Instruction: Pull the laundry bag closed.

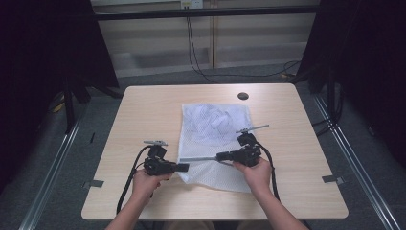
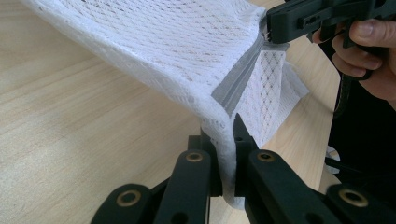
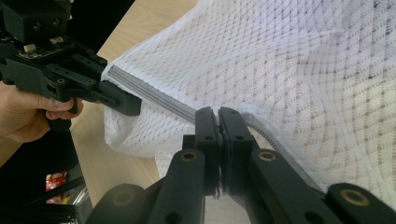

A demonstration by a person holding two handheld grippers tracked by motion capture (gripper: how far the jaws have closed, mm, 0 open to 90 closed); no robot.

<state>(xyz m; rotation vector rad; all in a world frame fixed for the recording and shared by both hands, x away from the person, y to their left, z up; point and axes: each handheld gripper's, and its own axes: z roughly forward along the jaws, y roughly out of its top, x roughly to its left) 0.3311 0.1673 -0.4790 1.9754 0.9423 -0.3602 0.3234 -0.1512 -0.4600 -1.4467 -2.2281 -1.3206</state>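
Left gripper clamped tight on the near-left corner of the white mesh bag; right gripper just beside it, pinching the grey zipper. Zipper running left to right across the bag's near end, bag lying on the worktop.

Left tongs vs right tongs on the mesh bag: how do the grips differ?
The left tongs pinch the mesh bag at its corner, at the end of the grey zipper; the right tongs clamp partway along the zipper. In the high view the left tongs sit at the bag's left edge, the right tongs over the bag. Both are shut on it.
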